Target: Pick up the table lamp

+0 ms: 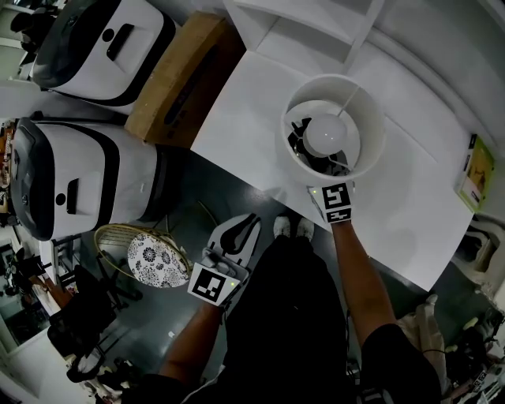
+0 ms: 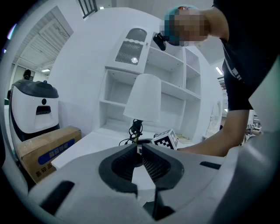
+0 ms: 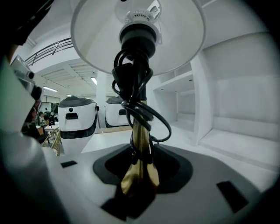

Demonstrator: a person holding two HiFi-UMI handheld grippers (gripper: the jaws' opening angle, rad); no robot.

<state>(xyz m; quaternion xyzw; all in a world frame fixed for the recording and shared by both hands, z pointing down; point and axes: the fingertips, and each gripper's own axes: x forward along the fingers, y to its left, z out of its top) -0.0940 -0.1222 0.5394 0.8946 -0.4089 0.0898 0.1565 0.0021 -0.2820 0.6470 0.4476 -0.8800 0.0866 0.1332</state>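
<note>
Left gripper [image 2: 141, 149] nearest, jaws pressed together, empty, off the table over grey floor. Right gripper [image 3: 139, 175] clamps table lamp [image 1: 333, 134] stem at white table [image 1: 237, 118] near edge. Beyond: cardboard box [image 1: 177, 75], white shelving [image 1: 316, 24].

Above the white table [image 1: 252, 118], the right hand-held gripper [image 1: 331, 186] reaches under the table lamp [image 1: 331, 134]; the left hand-held gripper [image 1: 237, 237] hangs clear of the table.
</note>
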